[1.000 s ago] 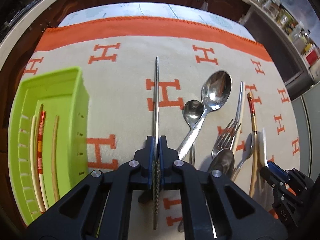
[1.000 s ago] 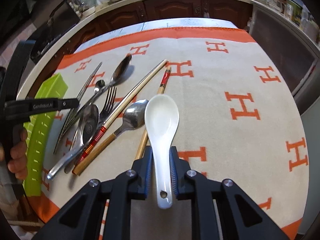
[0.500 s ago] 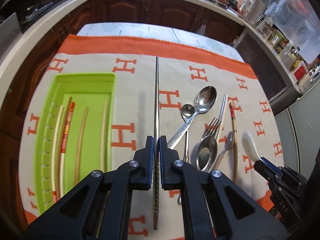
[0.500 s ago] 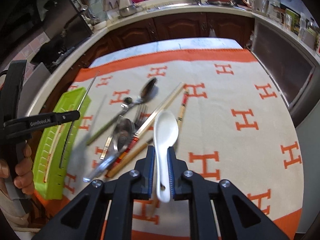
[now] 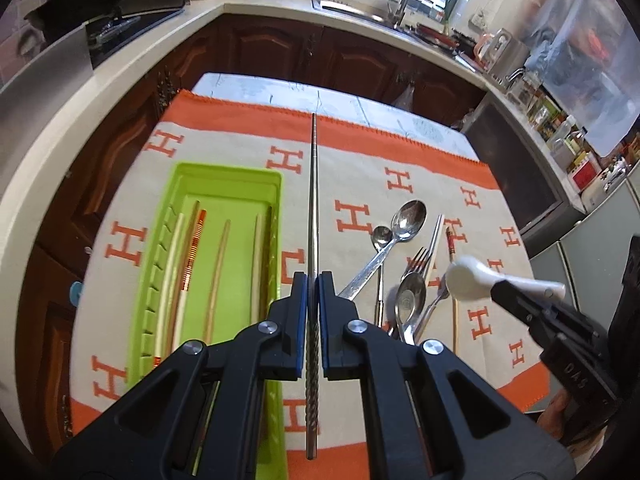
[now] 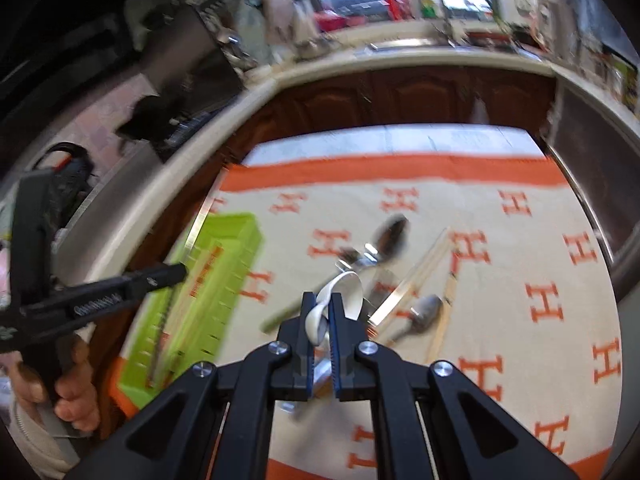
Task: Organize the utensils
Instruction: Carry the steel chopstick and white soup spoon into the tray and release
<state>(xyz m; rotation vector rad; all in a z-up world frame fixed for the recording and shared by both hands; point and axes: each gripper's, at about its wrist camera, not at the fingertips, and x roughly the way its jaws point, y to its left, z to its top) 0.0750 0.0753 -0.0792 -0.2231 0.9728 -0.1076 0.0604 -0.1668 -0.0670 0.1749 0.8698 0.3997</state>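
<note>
Both grippers have risen well above the desk since a second ago, so the bright green plastic tray (image 5: 224, 184) now shows whole below and left of the left gripper (image 5: 314, 280). Its fingers (image 5: 298, 312) are pressed together on a long twisted-handle steel chopstick (image 5: 314, 208), while the right gripper (image 6: 322, 312) pinches the handle of a white ceramic soup spoon (image 6: 348, 286) over the loose metal cutlery (image 5: 400, 236). I judge this the carrying step: next, the chopstick must swing left, line up with the chopsticks already in the tray, and be let go.
</note>
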